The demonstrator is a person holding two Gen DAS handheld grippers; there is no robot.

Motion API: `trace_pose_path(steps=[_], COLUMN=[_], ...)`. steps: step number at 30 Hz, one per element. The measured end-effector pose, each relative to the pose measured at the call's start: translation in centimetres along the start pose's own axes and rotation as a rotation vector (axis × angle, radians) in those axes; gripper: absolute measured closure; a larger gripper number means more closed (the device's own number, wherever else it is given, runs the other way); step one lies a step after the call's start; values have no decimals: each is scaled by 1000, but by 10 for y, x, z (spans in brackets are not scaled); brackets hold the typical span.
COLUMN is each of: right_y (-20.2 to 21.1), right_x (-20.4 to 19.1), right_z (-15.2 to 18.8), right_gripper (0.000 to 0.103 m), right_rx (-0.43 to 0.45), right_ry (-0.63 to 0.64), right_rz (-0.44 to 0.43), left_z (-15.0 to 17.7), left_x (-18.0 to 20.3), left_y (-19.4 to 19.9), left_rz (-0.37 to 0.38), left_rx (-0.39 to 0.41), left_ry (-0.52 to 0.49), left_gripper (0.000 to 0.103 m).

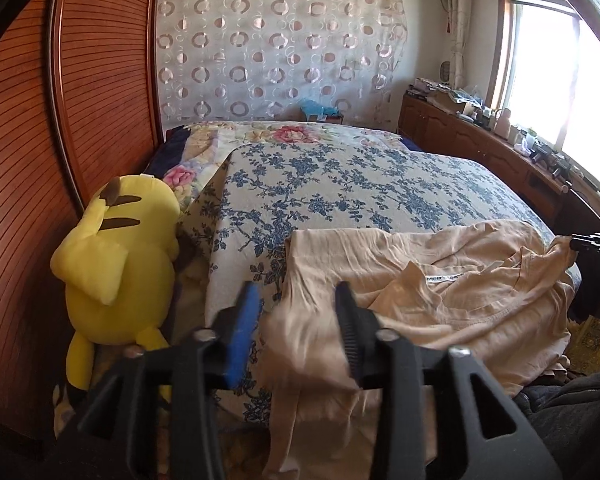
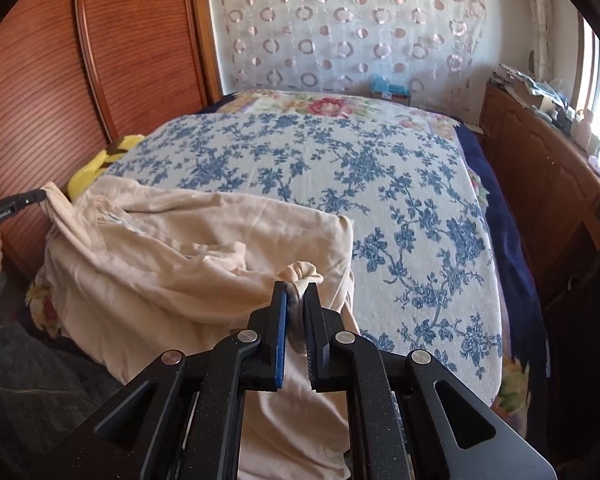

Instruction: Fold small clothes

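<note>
A beige garment [image 1: 440, 292] lies crumpled on the near end of a bed with a blue-flowered cover [image 1: 340, 184]. My left gripper [image 1: 296, 300] has its jaws apart, with a blurred fold of the beige cloth between them and hanging down. In the right wrist view the left gripper [image 2: 40, 196] touches the garment's raised left corner. My right gripper [image 2: 296, 292] is shut on a bunched corner of the beige garment [image 2: 180, 264]. It also shows in the left wrist view [image 1: 580, 242] at the garment's right edge.
A yellow plush toy [image 1: 116, 256] leans beside the bed against a wooden wardrobe [image 1: 40, 140]. A wooden cabinet [image 1: 480, 140] with clutter runs under the window on the right. A floral blanket [image 2: 328, 106] lies at the bed's far end.
</note>
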State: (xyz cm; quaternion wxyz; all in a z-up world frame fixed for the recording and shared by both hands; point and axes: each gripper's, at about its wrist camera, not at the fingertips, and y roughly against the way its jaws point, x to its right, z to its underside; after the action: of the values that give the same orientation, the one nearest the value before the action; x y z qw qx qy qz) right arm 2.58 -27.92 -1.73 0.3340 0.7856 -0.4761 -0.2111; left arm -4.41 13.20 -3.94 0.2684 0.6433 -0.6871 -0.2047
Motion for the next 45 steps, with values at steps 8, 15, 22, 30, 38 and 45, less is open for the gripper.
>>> trace_pose_path(steps=[8, 15, 22, 30, 38, 45], right_y=[-11, -59, -103, -109, -110, -108], right_x=[13, 28, 35, 41, 30, 13], right_z=[-18, -34, -31, -28, -30, -29], right_gripper=[51, 47, 47, 44, 49, 94], right_rx=[27, 1, -80, -91, -97, -110], right_ry=[9, -23, -35, -55, -19, 27], right_rz=[37, 4, 12, -8, -20, -96], left_z=[-24, -41, -40, -34, -31, -29], left_x=[0, -1, -8, -11, 1, 13], left_y=[-21, -67, -109, -131, -132, -120], left_rz=[-14, -26, -11, 10, 55, 92], left_rx=[-12, -89, -179, -241, -235, -220], left_ry=[-41, -67, -53, -40, -86, -122], left_gripper=[44, 44, 44, 44, 69, 99])
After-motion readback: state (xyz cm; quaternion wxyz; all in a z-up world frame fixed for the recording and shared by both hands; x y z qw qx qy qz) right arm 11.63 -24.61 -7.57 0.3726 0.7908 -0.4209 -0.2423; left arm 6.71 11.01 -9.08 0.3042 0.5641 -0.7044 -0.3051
